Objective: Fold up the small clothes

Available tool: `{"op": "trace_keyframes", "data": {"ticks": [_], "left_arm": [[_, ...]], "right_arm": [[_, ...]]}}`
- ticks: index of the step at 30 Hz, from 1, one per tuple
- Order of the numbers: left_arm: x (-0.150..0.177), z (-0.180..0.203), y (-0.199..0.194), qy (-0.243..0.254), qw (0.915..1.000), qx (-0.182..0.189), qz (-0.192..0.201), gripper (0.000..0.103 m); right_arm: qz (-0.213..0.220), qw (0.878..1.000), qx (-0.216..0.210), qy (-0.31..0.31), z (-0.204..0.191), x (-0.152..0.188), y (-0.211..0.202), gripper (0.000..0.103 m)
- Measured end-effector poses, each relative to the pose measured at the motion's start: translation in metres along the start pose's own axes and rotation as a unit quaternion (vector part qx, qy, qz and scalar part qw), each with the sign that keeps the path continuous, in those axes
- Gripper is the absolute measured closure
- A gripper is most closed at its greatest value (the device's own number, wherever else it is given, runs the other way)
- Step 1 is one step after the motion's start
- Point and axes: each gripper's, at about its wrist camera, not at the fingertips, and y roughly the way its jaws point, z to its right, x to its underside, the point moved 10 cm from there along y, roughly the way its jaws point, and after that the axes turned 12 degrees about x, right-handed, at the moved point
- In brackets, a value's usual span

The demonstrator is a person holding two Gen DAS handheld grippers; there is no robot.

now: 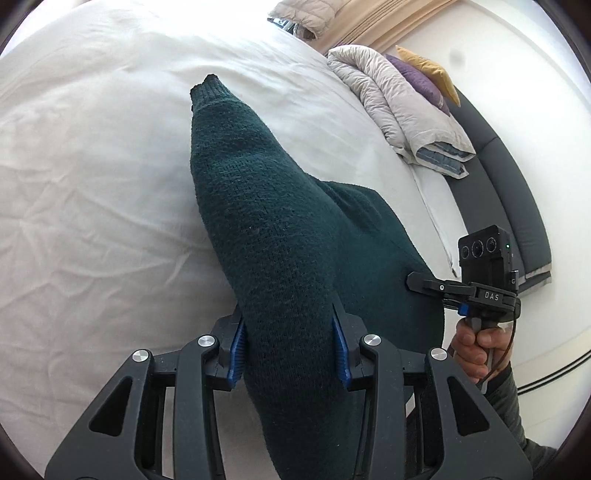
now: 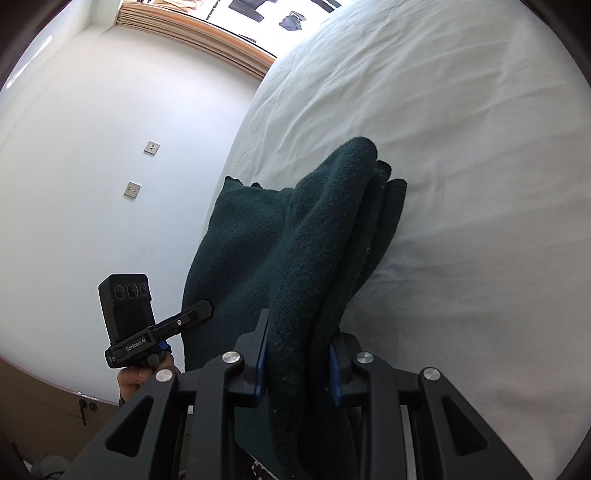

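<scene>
Two pieces of lettering can be read. From the left wrist camera, the right gripper (image 1: pixel 419 279) shows white capitals "DAS" on a small black plate (image 1: pixel 491 296) on its body, just below the camera box. From the right wrist camera, the left gripper (image 2: pixel 201 310) shows "GenRobot.AI" in white along the black side bar (image 2: pixel 137 346) under its camera box. Nothing else in either view carries legible text

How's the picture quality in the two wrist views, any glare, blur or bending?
Left wrist view: sharp; the sheet blows out to glare at the top; fisheye bends the bed edge. Right wrist view: sharp, dimmer and bluish; window overexposed; dark sweater keeps its knit texture.
</scene>
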Motion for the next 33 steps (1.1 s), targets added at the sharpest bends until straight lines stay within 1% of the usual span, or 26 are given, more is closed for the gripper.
{"op": "trace_keyframes", "data": {"ticks": [2, 3, 4, 5, 6, 8, 11, 13, 14, 15, 16, 17, 18, 19, 20, 21, 22, 23, 24, 25, 26, 28, 29, 30, 32, 33], "left_arm": [[0.017, -0.019, 0.011, -0.001, 0.9999, -0.015, -0.006, 0.064], [0.022, -0.028, 0.014, -0.004, 0.9999, -0.014, -0.001, 0.061], [0.025, -0.033, 0.014, -0.010, 0.9999, -0.002, 0.010, 0.060], [0.026, -0.036, 0.012, -0.020, 0.9995, 0.011, 0.020, 0.057], [0.028, -0.038, 0.010, -0.024, 0.9993, 0.015, 0.025, 0.056], [0.029, -0.036, 0.006, -0.005, 0.9996, -0.006, 0.028, 0.054], [0.031, -0.031, -0.001, 0.020, 0.9979, -0.048, 0.040, 0.052], [0.033, -0.022, -0.014, 0.037, 0.9942, -0.079, 0.063, 0.052], [0.033, -0.013, -0.026, 0.053, 0.9904, -0.096, 0.084, 0.052], [0.035, -0.003, -0.039, 0.068, 0.9859, -0.111, 0.105, 0.046], [0.033, 0.010, -0.054, 0.085, 0.9788, -0.131, 0.133, 0.040], [0.033, 0.025, -0.070, 0.107, 0.9686, -0.154, 0.163, 0.031], [0.035, 0.042, -0.086, 0.131, 0.9570, -0.177, 0.189, 0.027], [0.038, 0.062, -0.103, 0.162, 0.9407, -0.204, 0.217, 0.025], [0.042, 0.082, -0.119, 0.194, 0.9216, -0.232, 0.243, 0.015], [0.045, 0.105, -0.129, 0.221, 0.9014, -0.260, 0.267, 0.000], [0.051, 0.126, -0.143, 0.244, 0.8776, -0.288, 0.295, 0.000], [0.058, 0.145, -0.158, 0.266, 0.8556, -0.305, 0.323, 0.000], [0.067, 0.164, -0.170, 0.287, 0.8388, -0.310, 0.344, 0.000], [0.074, 0.178, -0.179, 0.296, 0.8310, -0.310, 0.355, 0.000], [0.081, 0.191, -0.184, 0.297, 0.8307, -0.305, 0.359, 0.000], [0.094, 0.211, -0.194, 0.293, 0.8429, -0.277, 0.357, 0.000], [0.102, 0.220, -0.201, 0.289, 0.8463, -0.264, 0.361, 0.000], [0.111, 0.229, -0.207, 0.286, 0.8466, -0.266, 0.361, 0.000], [0.121, 0.239, -0.212, 0.287, 0.8433, -0.276, 0.361, 0.000], [0.124, 0.243, -0.212, 0.287, 0.8444, -0.277, 0.357, 0.000]], "right_arm": [[-0.014, 1.000, 0.016, 0.020, 0.024, 0.017, 0.017, 0.074], [-0.013, 0.999, 0.021, 0.028, 0.034, 0.023, 0.024, 0.073], [-0.007, 0.999, 0.006, 0.038, 0.039, 0.028, 0.027, 0.069], [0.004, 0.999, -0.011, 0.051, 0.044, 0.031, 0.027, 0.066], [0.017, 0.998, -0.025, 0.060, 0.050, 0.033, 0.023, 0.066], [0.039, 0.997, -0.029, 0.060, 0.050, 0.036, 0.017, 0.059], [0.065, 0.997, 0.003, 0.045, 0.044, 0.039, 0.004, 0.049], [0.093, 0.995, 0.019, 0.030, 0.038, 0.043, -0.015, 0.048], [0.114, 0.993, 0.038, 0.016, 0.034, 0.046, -0.027, 0.047], [0.136, 0.989, 0.055, 0.000, 0.023, 0.047, -0.038, 0.046], [0.159, 0.985, 0.071, -0.014, 0.021, 0.052, -0.052, 0.043], [0.185, 0.978, 0.089, -0.028, 0.014, 0.055, -0.067, 0.039], [0.213, 0.970, 0.107, -0.043, 0.001, 0.057, -0.080, 0.037], [0.244, 0.960, 0.125, -0.058, -0.010, 0.060, -0.095, 0.032], [0.278, 0.948, 0.139, -0.071, -0.020, 0.064, -0.112, 0.024], [0.311, 0.936, 0.146, -0.082, -0.032, 0.068, -0.129, 0.012], [0.343, 0.923, 0.147, -0.088, -0.045, 0.072, -0.145, 0.005], [0.375, 0.910, 0.149, -0.092, -0.057, 0.076, -0.161, 0.000], [0.402, 0.898, 0.150, -0.097, -0.068, 0.078, -0.175, 0.000], [0.420, 0.888, 0.153, -0.104, -0.077, 0.080, -0.188, 0.000], [0.432, 0.881, 0.157, -0.108, -0.084, 0.082, -0.198, 0.000], [0.445, 0.873, 0.168, -0.108, -0.099, 0.082, -0.215, 0.000], [0.456, 0.867, 0.169, -0.108, -0.106, 0.083, -0.225, 0.000], [0.471, 0.860, 0.168, -0.105, -0.113, 0.086, -0.238, 0.000], [0.500, 0.844, 0.163, -0.106, -0.128, 0.091, -0.261, 0.000], [0.510, 0.838, 0.161, -0.108, -0.135, 0.094, -0.272, 0.000]]}}
